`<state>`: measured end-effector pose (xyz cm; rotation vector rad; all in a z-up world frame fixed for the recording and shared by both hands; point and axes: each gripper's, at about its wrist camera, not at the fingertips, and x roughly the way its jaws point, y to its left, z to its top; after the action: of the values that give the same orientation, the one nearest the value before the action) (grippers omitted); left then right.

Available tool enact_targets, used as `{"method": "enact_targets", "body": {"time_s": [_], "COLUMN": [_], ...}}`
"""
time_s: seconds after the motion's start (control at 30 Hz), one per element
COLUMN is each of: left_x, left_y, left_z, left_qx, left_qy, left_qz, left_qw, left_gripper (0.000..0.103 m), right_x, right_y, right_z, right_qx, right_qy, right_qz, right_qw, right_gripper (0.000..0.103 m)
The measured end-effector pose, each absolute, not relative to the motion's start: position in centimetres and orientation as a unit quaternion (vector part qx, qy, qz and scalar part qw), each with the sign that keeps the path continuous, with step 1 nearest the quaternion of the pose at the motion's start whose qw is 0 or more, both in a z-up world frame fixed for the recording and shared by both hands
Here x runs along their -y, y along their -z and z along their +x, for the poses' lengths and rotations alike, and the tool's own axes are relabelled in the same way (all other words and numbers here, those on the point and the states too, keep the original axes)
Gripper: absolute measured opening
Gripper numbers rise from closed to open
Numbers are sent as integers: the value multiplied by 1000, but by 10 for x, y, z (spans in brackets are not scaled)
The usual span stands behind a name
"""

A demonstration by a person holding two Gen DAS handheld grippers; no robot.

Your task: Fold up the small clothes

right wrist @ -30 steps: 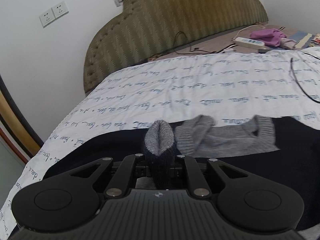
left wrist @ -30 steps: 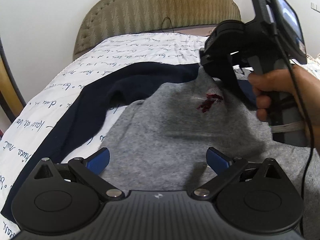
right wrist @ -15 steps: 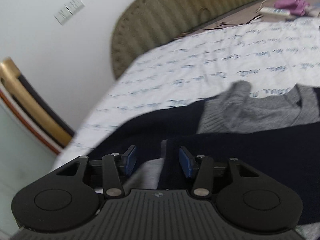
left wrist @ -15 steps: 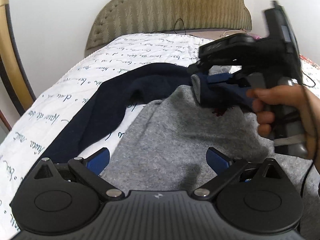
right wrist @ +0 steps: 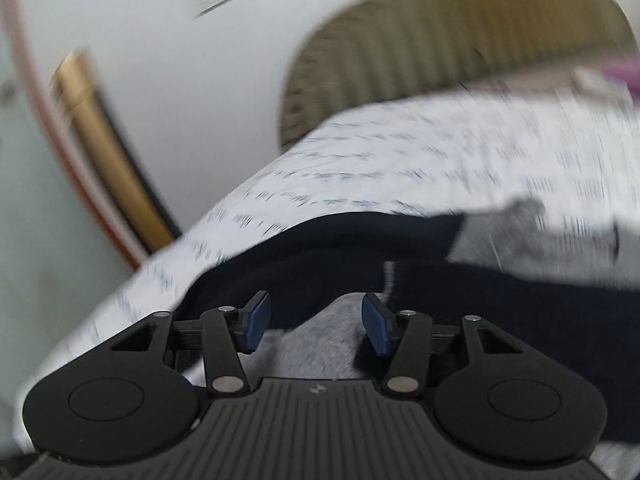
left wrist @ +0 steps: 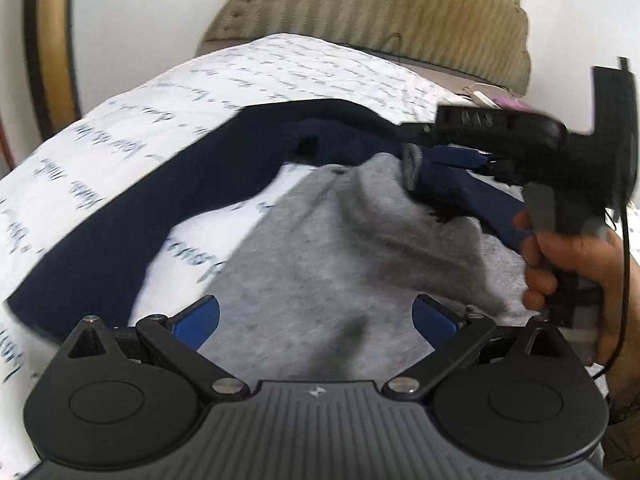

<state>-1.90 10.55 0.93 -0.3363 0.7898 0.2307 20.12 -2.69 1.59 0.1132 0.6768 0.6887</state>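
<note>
The sweater (left wrist: 328, 264) lies spread on the bed (left wrist: 168, 92), grey body in the middle, a navy sleeve (left wrist: 160, 200) trailing off to the left. The left gripper (left wrist: 316, 316) hangs over the grey knit with jaws wide and nothing between them. To the right, the right gripper (right wrist: 316, 322) is opening, its pads clear of the cloth below. It looks a soft, light, floppy knit that sags and slides rather than holding a crease; I'd pinch it at a cuff or the hem, where ribbing gives some bite.
</note>
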Motion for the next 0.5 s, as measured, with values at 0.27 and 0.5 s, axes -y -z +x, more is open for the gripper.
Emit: {"method": "enact_targets", "body": {"time_s": [0.27, 0.5], "left_x": [-154, -167], "left_y": [-14, -10], "left_z": [-67, -79], "left_qx": [-369, -391], "left_qy": [-199, -228], "left_qz": [-215, -145], "left_qw": [882, 880], "left_gripper": [103, 103], "right_x": [-7, -26], "right_y": [-30, -31], "right_z": [148, 121], "right_qx": [-261, -253], "right_qy": [-387, -414], "right_qz": [-72, -116], "right_qw": [882, 867], "right_gripper": [58, 66]}}
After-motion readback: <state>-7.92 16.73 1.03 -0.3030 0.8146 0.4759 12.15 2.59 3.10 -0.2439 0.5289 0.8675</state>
